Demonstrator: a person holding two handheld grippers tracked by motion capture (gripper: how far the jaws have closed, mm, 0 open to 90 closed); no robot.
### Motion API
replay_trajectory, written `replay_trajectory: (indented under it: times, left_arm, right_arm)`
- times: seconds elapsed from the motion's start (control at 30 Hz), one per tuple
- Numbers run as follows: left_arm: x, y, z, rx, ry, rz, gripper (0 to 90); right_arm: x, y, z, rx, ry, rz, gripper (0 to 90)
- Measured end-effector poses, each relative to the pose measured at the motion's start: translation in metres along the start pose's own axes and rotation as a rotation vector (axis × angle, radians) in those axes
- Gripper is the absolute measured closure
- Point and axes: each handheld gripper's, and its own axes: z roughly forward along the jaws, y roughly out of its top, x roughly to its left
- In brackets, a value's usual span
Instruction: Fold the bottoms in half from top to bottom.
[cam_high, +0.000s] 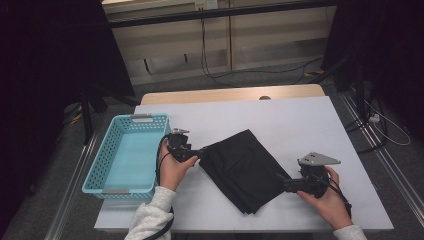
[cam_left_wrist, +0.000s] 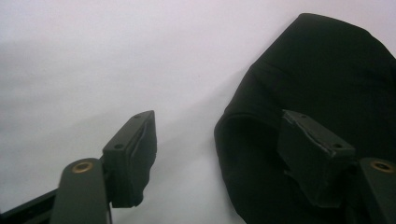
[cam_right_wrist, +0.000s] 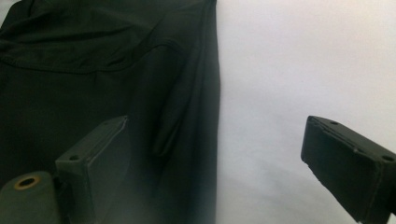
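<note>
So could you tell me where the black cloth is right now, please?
In the high view the black cloth lies folded mid-table, right of the blue basket, between the left gripper and right gripper.

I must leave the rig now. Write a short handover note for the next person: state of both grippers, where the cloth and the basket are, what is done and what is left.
Left gripper: open at the left edge of the folded black cloth, not pinching it.
Right gripper: open, jaws astride the cloth's right edge, no grip.
Cloth: folded, lying flat on the white table.
Blue basket: at the table's left, nothing in it.
Done: cloth appears folded.
Left: probably grasp the cloth and place it in the basket.
</note>
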Motion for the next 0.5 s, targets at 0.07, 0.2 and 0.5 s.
replay_trajectory:
  times: [0.07,0.2,0.5]
  left_arm:
    - [-0.001,0.000,0.000,-0.001,-0.005,0.002,26.9]
    - [-0.003,-0.001,-0.001,-0.001,-0.005,0.012,26.4]
    - [-0.003,-0.001,-0.003,0.002,-0.002,0.008,24.6]
  right_arm:
    - [0.002,0.001,0.002,0.005,0.001,-0.003,7.7]
    - [0.007,0.002,0.008,0.018,0.008,-0.011,7.5]
    - [0.018,0.004,0.018,0.037,0.002,-0.032,11.1]
